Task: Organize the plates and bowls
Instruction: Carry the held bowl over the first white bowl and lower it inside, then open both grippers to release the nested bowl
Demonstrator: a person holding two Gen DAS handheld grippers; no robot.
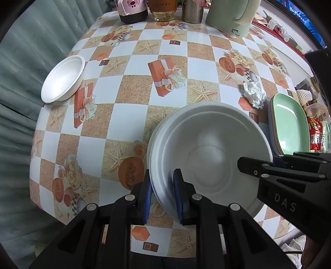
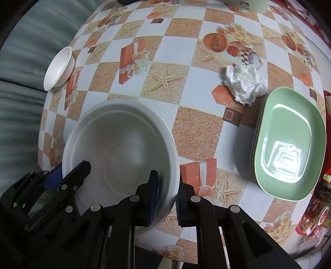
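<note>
Your left gripper [image 1: 162,196] and right gripper [image 2: 166,198] fingers each pinch the white bowl's [image 1: 211,157] rim at nine and three o'clock.

- Both claws straddle the rim of the stacked white bowls [image 1: 209,149], left claw [image 1: 163,192] on one side, right claw [image 2: 166,198] opposite, leaving no room between them.
- Ahead of the left claw the bench [image 1: 132,115] lies bare up to a small bowl [image 1: 63,79] at its far-left edge.
- Right of the right claw stand green plates [image 2: 289,144], with crumpled tissue [image 2: 244,83] just beyond.
- Jars and a kettle [image 1: 231,16] line the far edge.
</note>
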